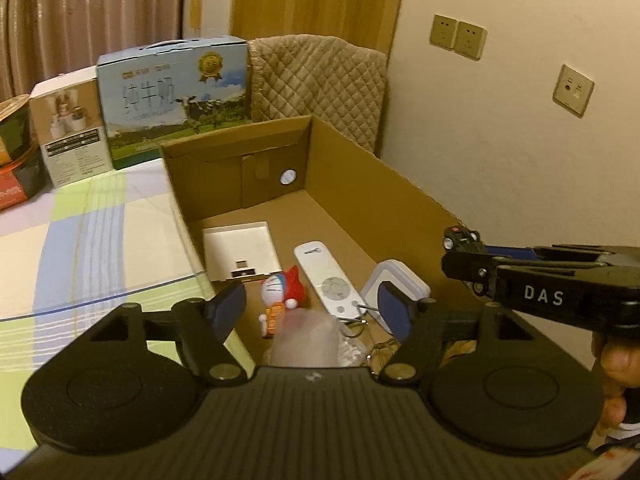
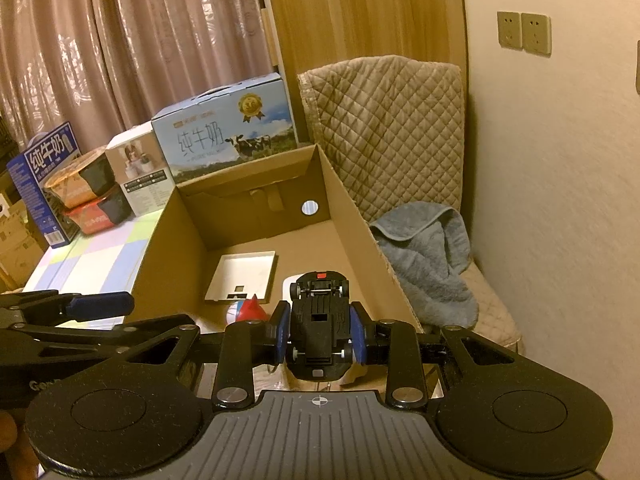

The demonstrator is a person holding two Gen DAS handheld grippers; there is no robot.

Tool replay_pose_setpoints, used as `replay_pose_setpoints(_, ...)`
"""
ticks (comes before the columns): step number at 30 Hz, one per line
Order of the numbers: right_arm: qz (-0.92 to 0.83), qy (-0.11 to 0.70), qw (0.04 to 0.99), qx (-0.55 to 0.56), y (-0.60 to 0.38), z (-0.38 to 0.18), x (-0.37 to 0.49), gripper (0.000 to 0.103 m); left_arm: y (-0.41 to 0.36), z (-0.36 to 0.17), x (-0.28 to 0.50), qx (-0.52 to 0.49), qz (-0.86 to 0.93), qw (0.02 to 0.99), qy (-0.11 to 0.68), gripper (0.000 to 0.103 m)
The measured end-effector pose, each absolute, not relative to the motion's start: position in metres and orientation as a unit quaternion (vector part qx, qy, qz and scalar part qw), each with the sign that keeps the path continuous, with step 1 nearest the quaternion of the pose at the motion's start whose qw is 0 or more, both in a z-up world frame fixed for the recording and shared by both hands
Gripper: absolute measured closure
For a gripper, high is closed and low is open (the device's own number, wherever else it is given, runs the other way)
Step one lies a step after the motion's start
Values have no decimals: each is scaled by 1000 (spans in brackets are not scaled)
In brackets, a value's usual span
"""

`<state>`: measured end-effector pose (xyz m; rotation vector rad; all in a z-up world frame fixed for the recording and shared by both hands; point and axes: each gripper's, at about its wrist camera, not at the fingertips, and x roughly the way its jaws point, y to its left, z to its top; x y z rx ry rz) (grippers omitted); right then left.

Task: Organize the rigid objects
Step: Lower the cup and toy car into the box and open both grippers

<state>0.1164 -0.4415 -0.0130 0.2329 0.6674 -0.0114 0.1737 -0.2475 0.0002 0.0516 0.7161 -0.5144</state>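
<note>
Gripping a black toy car (image 2: pixel 319 322) belly-up by its flanks, the right gripper (image 2: pixel 320 338) hangs over the near end of the cardboard box (image 2: pixel 356 208). Judged light, stiff and slick plastic; its wheels look fragile. The left gripper (image 1: pixel 310 306) gapes wide, holding nothing.

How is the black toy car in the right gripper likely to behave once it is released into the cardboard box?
The toy car looks like hard plastic, so probably stiff and light. It is held underside up, wheels exposed; dropped that way it should not roll, but landing on its wheels it may roll across the cardboard box floor.
</note>
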Motion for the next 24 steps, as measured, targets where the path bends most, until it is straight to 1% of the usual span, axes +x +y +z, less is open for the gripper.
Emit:
replay_pose_setpoints(11,4,326,938,119,-432,-12,115,75,-204,7,168,8,-198,918,345,35)
replay_pose_setpoints(24,17,326,938,117,-416,-10,114,75,-195,6,163,7,-192,917,351,35)
